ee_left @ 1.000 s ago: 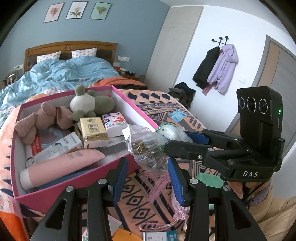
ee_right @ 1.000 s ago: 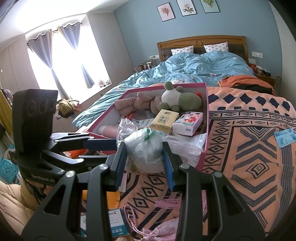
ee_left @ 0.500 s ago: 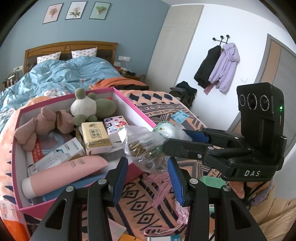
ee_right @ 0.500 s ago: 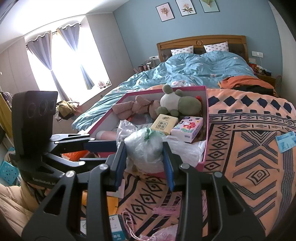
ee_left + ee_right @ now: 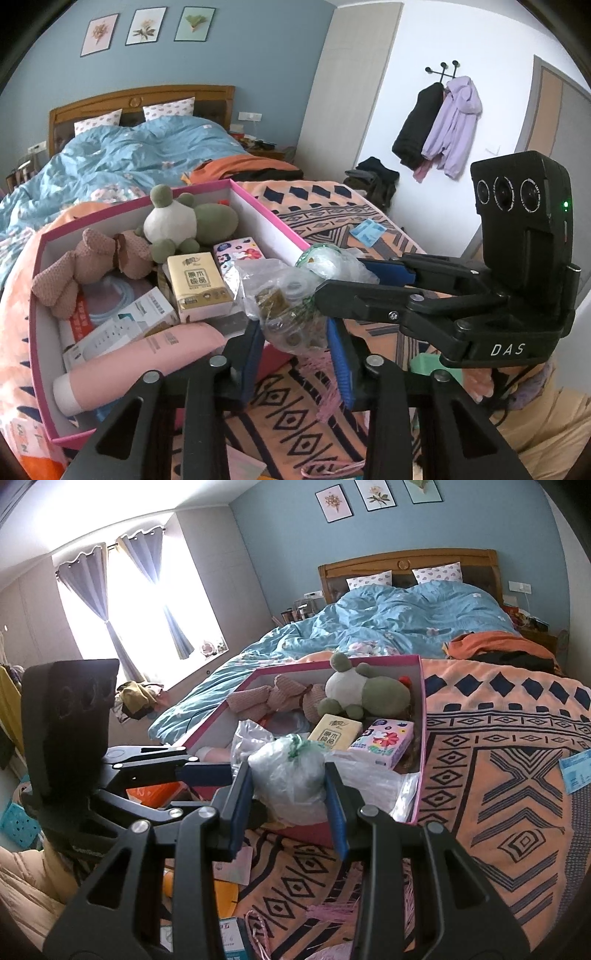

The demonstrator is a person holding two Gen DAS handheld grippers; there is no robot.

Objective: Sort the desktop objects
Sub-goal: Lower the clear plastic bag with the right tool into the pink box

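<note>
Blue walls and a rumpled blue duvet (image 5: 147, 155) sit behind your work; the patterned orange blanket (image 5: 509, 775) on the bed carries the pink box (image 5: 269, 210). Your right tongs (image 5: 289, 775) grip the clear plastic bag (image 5: 291, 775) of small bits, both blue pads pressed against its sides, right at the box's near corner. Your left tongs (image 5: 293, 332) are closing on the lower part of that same bag (image 5: 288, 295), which sits between their pads and touches them. Inside the box lie a green frog toy (image 5: 184, 221), a brown plush (image 5: 85, 266), a tissue pack (image 5: 195, 284) and a pink tube (image 5: 147, 362). One blue packet (image 5: 367, 230) lies well apart on the blanket.
</note>
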